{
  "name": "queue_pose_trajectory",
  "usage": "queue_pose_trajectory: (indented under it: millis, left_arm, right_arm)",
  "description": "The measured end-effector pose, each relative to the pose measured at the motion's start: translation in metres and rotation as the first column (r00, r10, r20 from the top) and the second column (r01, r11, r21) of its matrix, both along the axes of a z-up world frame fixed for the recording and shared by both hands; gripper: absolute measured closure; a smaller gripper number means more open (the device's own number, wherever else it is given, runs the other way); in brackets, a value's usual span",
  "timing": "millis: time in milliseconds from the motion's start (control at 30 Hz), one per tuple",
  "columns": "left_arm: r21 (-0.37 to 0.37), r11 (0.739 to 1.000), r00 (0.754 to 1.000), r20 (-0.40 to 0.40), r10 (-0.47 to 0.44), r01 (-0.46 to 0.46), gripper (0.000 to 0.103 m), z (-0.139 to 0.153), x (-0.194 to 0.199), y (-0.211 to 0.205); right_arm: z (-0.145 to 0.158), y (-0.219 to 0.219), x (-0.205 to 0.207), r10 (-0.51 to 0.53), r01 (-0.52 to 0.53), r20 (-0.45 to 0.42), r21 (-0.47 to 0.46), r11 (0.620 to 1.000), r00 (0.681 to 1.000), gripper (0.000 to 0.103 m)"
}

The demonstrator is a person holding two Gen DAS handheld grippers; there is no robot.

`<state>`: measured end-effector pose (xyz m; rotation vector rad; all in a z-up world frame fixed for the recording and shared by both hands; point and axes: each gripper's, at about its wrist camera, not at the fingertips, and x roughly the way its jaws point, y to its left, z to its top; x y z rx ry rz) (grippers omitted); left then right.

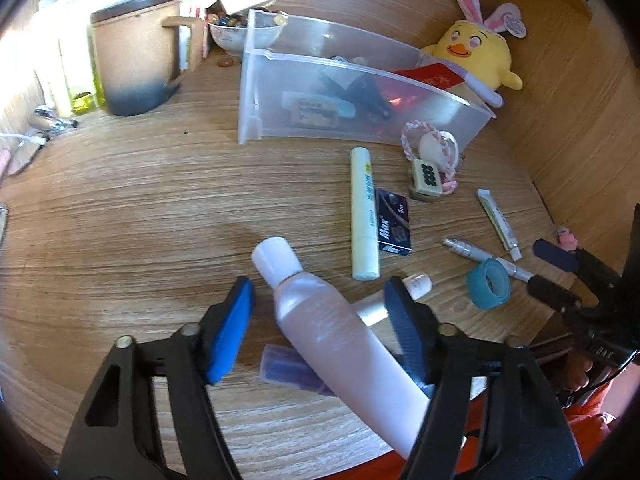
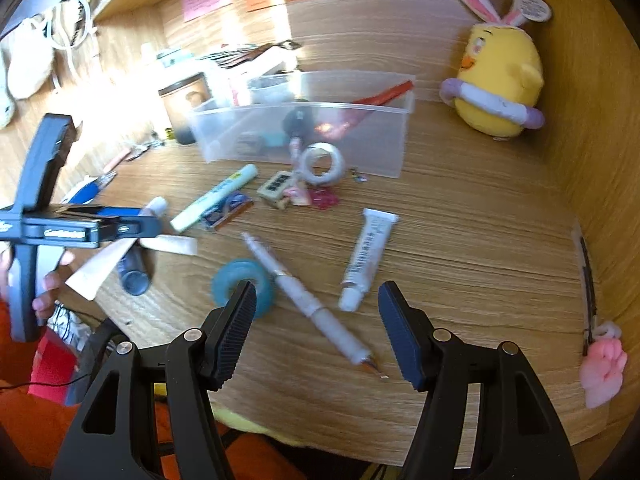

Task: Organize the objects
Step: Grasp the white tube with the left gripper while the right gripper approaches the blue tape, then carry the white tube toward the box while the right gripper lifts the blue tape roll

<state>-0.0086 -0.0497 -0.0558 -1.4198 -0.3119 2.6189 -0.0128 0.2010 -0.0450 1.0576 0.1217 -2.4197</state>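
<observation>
Pink tube (image 1: 320,320) between open left gripper (image 1: 320,312) pads.

"Max" on small dark box (image 1: 393,222), other labels illegible

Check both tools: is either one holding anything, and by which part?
Nothing is held. The left tool straddles the pink bottle at its shoulder, pads apart from it. The right tool is open over the white pen.

Blown-out glare upper left, fisheye-curved edges, dark corners, slight motion blur
</observation>
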Motion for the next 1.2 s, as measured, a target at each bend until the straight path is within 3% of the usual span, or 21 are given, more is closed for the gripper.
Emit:
queue_pose_trajectory:
  millis: [367, 667, 733, 1200]
  left_arm:
    - [0.025, 1.0, 1.0, -0.018, 0.009, -0.008, 0.071, -0.003, -0.011, -0.009]
    - [-0.031, 1.0, 0.999, -0.047, -0.005, 0.004, 0.072, -0.004, -0.029, -0.006]
    - [-0.04, 0.999, 0.998, -0.058, -0.009, 0.007, 0.077, -0.002, -0.032, -0.005]
    - [-0.027, 1.0, 0.988, -0.152, 0.013, -0.017, 0.08, 0.024, -0.033, -0.008]
  right_arm:
    - [-0.014, -0.033, 0.012, 0.108, -0.108, 0.042, 0.007, 0.994, 0.993, 0.049]
    - [-0.019, -0.042, 0.003, 0.1, -0.101, 0.051, 0.008, 0.995, 0.994, 0.06]
    - [-0.019, -0.044, 0.0, 0.099, -0.1, 0.045, 0.009, 0.995, 0.994, 0.066]
    - [-0.006, -0.059, -0.021, 0.097, -0.097, -0.003, -0.021, 0.995, 0.995, 0.067]
